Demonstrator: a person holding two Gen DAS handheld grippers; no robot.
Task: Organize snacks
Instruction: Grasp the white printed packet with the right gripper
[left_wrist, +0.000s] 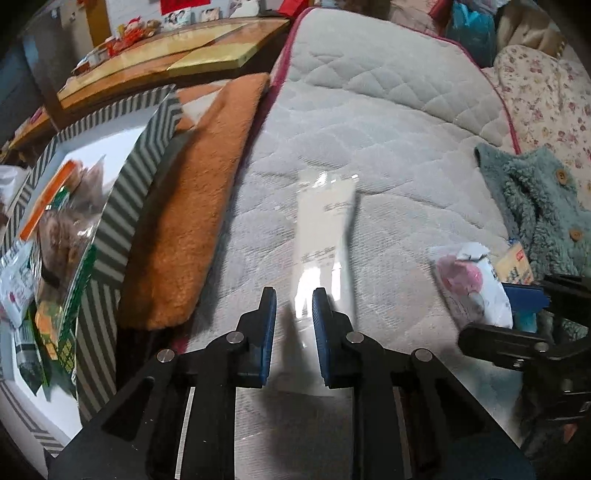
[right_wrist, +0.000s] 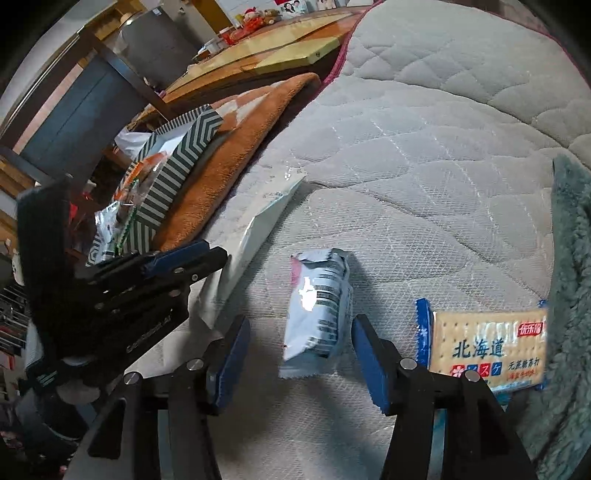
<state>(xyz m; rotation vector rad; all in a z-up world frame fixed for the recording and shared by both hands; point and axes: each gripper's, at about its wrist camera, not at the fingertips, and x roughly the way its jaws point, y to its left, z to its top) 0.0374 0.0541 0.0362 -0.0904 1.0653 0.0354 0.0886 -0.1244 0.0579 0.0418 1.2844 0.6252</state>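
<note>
Left gripper (left_wrist: 294, 295) – jaws drawn together, a flat white packet (left_wrist: 325, 229) blurred at its tips, grip unclear | Right gripper (right_wrist: 301, 332) – jaws apart around a small white snack pack (right_wrist: 319, 306), not pressing | Cracker pack (right_wrist: 487, 350) beside, partly behind a finger | Striped box (left_wrist: 122, 206) of snacks, cut off left

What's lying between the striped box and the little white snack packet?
An orange blanket, then a flat white packet on the quilted mattress, seen best from the right wrist.
</note>
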